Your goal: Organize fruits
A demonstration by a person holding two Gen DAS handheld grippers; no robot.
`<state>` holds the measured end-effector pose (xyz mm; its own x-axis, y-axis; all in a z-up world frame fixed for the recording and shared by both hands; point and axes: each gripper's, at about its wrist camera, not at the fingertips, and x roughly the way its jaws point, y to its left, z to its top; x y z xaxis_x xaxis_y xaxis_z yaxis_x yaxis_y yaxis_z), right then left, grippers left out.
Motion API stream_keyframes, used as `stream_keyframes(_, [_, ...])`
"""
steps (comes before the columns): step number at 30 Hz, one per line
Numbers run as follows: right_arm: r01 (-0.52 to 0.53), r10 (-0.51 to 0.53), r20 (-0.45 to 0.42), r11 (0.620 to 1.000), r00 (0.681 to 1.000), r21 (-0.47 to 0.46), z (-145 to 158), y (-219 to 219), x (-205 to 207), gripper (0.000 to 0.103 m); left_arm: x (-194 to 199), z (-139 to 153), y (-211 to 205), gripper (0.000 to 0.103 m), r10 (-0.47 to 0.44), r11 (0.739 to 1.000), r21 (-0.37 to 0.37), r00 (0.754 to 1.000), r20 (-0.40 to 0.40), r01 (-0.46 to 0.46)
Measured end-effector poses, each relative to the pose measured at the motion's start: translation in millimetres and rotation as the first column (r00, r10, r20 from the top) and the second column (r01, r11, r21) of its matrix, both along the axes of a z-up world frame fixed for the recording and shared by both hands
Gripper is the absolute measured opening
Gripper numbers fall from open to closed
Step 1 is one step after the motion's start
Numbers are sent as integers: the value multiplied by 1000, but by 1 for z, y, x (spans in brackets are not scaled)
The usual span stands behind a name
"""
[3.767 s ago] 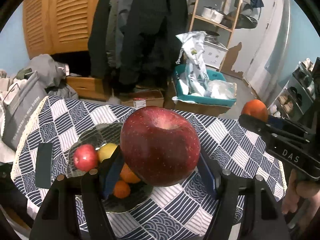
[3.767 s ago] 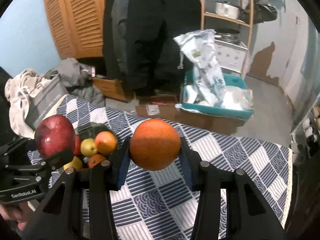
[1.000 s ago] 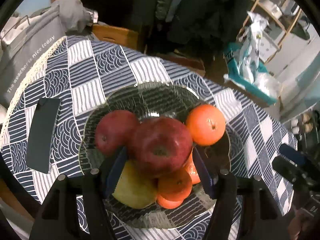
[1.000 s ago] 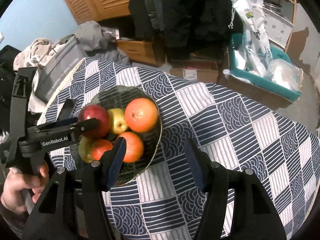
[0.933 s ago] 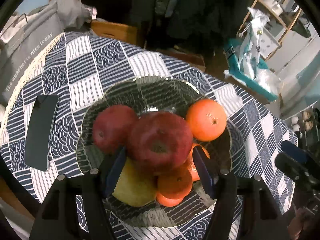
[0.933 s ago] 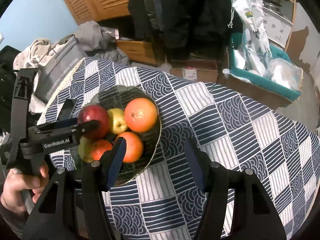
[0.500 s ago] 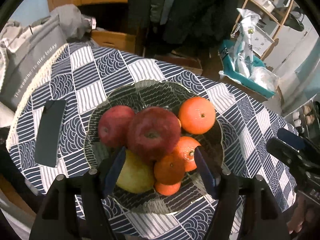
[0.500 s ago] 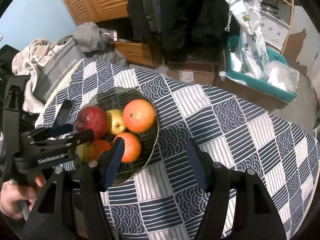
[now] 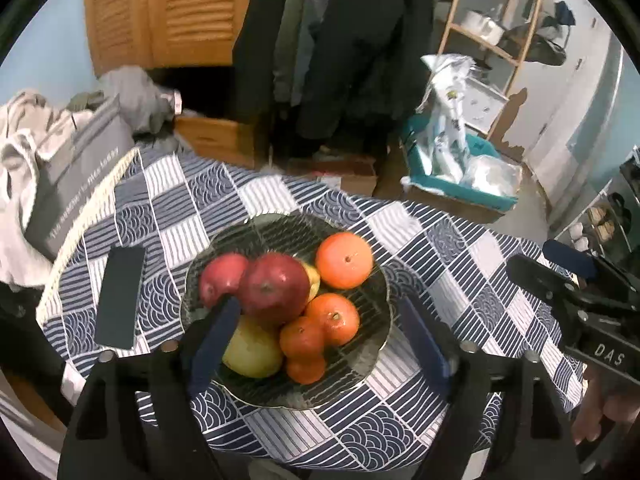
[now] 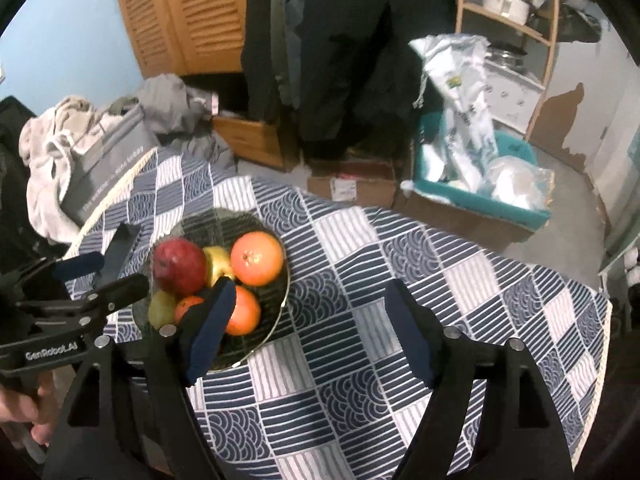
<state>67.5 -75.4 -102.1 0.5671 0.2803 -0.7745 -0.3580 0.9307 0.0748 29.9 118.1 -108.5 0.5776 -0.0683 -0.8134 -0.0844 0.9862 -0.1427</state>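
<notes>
In the left wrist view: left gripper (image 9: 320, 332) above the glass bowl (image 9: 372, 364), jaws wide apart and empty. All fruit piled there, big red apple (image 9: 274, 288) topmost; yellow fruit partly hidden behind a finger.

In the right wrist view: right gripper (image 10: 308, 328) likewise agape, holding nothing, beside the bowl. Bowl's near rim blocked.

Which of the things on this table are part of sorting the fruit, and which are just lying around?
Part of the job:
- glass bowl
- big red apple
- small red apple
- oranges
- yellow pear
- left gripper, open
- right gripper, open

Lying about:
- dark phone
- grey bag
</notes>
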Motion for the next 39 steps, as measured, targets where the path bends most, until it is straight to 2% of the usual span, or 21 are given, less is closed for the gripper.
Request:
stream_keyframes(7, [47,-47,67,999,997,4,27,-18,-10,79,-10,28,-14,88,-26,998,56,997,78,21])
stream_keyframes(11, [76,-77,110,997,991,7,41,-30,-16,81,-15,42,-17,94,-24,999,47,993,117,19])
stream_keyframes(13, [92,-92,131,996,987,11,48,-37,-19,81,-18,49,-19,95,-19,998,59,990,141,11])
stream_keyframes(17, [112,-114,164,994,980,19,60,-49,-26,82,-24,64,-24,102,-20,997,82,982,185,4])
stream_keyframes(24, [145,-142,232,989,962,3,74,-68,-42,82,-32,85,-29,102,-13,996,92,970,241,-10])
stream_keyframes(30, [176,-177,277,984,944,29,85,-89,-53,83,-36,100,-37,102,-15,994,108,960,280,-17])
stream_keyframes(39, [229,-236,306,972,923,57,91,-115,-62,83,-39,112,-48,102,-12,994,111,949,314,-24])
